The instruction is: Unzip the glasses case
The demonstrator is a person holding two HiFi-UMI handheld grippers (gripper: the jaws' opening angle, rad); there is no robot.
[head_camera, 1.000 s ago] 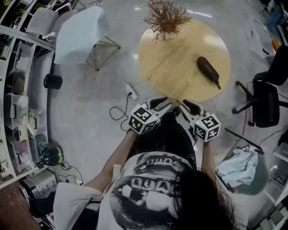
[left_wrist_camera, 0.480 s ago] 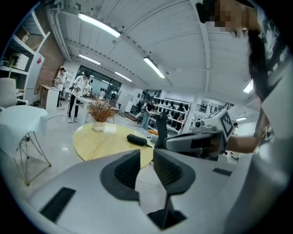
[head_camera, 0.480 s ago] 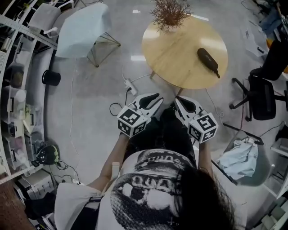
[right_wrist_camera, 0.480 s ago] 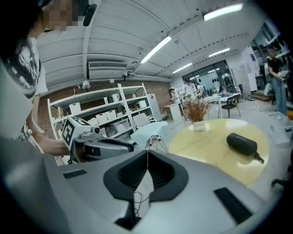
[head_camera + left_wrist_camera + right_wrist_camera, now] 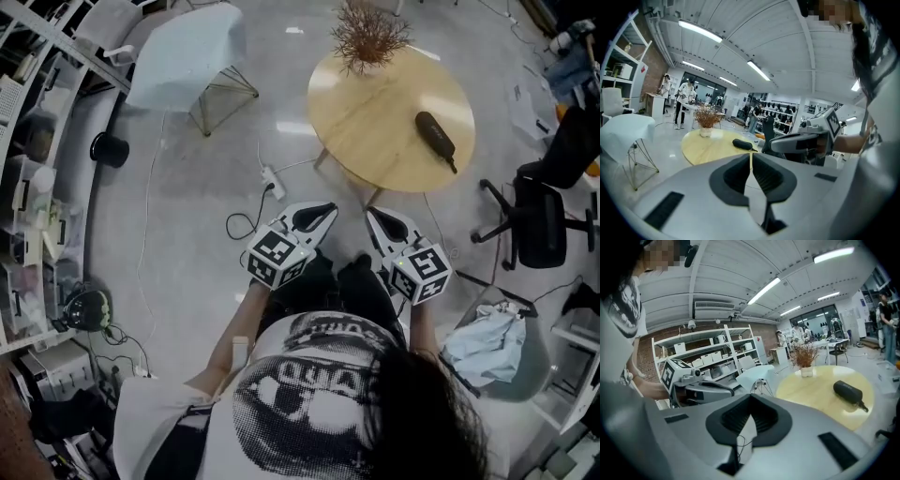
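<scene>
The black glasses case lies zipped on the round wooden table, towards its right side, with a pull cord trailing off its near end. It also shows as the case and the case in the two gripper views. Both grippers hang over the floor in front of the person, well short of the table. My left gripper is closing, its tips all but meet, and nothing is between them. My right gripper is shut and empty, tips together.
A vase of dried twigs stands at the table's far edge. A white chair is at the back left and a black office chair at the right. A power strip with cable lies on the floor. Shelves line the left.
Both grippers have drawn back from the table's near edge towards the person and risen a little. Their jaws, open before, have come together.
</scene>
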